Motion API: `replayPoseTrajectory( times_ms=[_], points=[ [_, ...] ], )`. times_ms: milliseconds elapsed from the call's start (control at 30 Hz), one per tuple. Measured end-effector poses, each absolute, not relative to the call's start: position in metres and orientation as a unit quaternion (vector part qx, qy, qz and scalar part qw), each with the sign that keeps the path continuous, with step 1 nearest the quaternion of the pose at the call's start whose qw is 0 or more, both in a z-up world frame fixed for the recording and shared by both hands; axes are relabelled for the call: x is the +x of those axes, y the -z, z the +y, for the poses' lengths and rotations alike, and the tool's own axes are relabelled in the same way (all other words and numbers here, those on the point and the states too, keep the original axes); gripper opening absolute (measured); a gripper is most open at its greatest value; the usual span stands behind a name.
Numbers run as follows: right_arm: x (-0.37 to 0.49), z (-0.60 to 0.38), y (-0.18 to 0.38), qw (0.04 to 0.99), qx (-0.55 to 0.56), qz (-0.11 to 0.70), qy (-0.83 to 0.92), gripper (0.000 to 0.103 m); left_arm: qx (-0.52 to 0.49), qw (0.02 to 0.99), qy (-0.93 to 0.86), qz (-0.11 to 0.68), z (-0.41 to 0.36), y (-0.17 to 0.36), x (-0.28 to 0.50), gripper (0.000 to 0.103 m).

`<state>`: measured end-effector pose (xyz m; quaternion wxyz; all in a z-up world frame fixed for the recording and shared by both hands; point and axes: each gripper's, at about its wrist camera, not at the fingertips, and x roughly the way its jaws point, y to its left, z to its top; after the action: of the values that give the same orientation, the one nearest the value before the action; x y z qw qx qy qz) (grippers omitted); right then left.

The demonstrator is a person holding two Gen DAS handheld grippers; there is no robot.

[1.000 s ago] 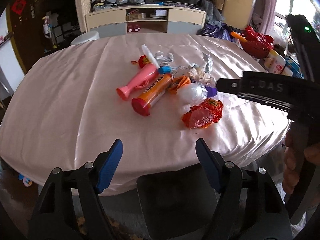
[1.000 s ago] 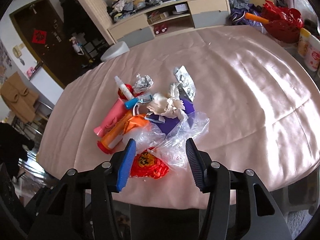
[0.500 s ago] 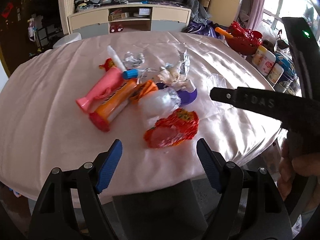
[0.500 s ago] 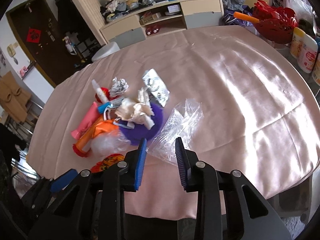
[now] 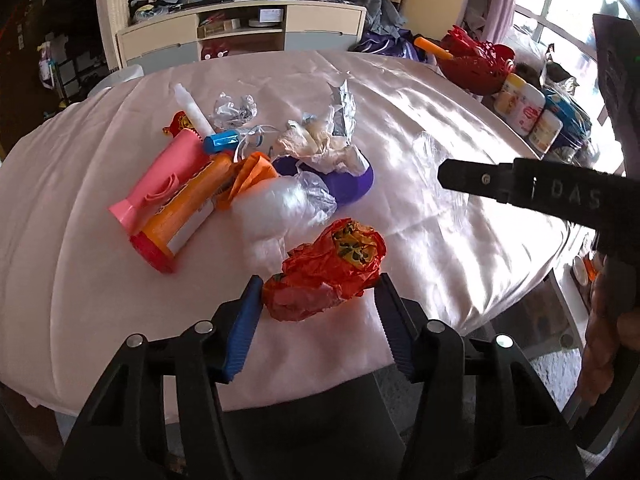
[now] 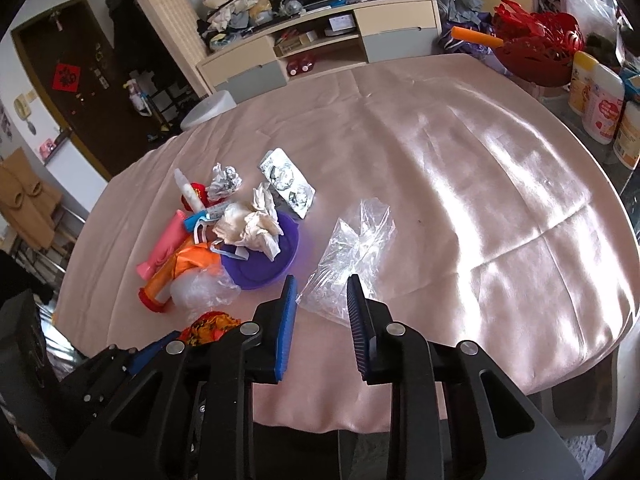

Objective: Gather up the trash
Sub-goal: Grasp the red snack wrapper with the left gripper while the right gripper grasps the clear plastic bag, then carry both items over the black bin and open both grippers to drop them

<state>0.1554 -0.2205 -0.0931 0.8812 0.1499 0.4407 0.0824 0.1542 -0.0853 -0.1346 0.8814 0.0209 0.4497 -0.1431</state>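
The left gripper [image 5: 318, 306] is reaching over the near edge of the bench [image 5: 460, 128], which is draped in a pink cloth. Its fingers [image 5: 244, 320] have just been closing and are flanking a crumpled red wrapper [image 5: 328, 270]; both pads are sitting right at the wrapper's sides, though whether they are pressing it cannot be told. The right gripper [image 6: 322, 308] is hovering at the near corner of a clear plastic bag [image 6: 352, 248] lying flat on the cloth. Its fingers [image 6: 356, 320] have been narrowing too and are standing a little apart with the bag's corner between them, not visibly pinched. The other trash is lying in a heap beyond: a pink tube [image 5: 164, 178], an orange tube [image 5: 184, 216], a purple bowl [image 6: 266, 260] holding crumpled tissue [image 6: 252, 224], and foil scraps [image 6: 286, 182].
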Motion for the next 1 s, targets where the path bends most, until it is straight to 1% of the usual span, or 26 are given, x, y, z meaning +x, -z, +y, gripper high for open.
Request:
replayPoseTrajectory(
  times_ms=[167, 333, 533, 733, 1000],
  points=[
    [0.142, -0.219, 0.082, 0.884, 0.146, 0.437, -0.086, 0.026, 0.019, 0.886, 0.14, 0.442, -0.074, 0.125, 0.135, 0.053],
    [0.116, -0.215, 0.068, 0.883, 0.151, 0.432, -0.105, 0.026, -0.009, 0.886, 0.14, 0.442, -0.055, 0.111, 0.107, 0.053],
    [0.077, -0.209, 0.074, 0.874, 0.17, 0.437, -0.124, 0.026, -0.043, 0.88, 0.126, 0.456, -0.038, 0.109, 0.075, 0.053],
    [0.046, -0.19, 0.092, 0.863, 0.159, 0.46, -0.137, 0.026, -0.042, 0.868, 0.099, 0.485, -0.027, 0.124, 0.037, 0.054],
    [0.021, -0.15, 0.121, 0.834, 0.124, 0.505, -0.183, 0.024, -0.026, 0.834, 0.081, 0.546, -0.016, 0.167, 0.009, 0.054]
  ],
)
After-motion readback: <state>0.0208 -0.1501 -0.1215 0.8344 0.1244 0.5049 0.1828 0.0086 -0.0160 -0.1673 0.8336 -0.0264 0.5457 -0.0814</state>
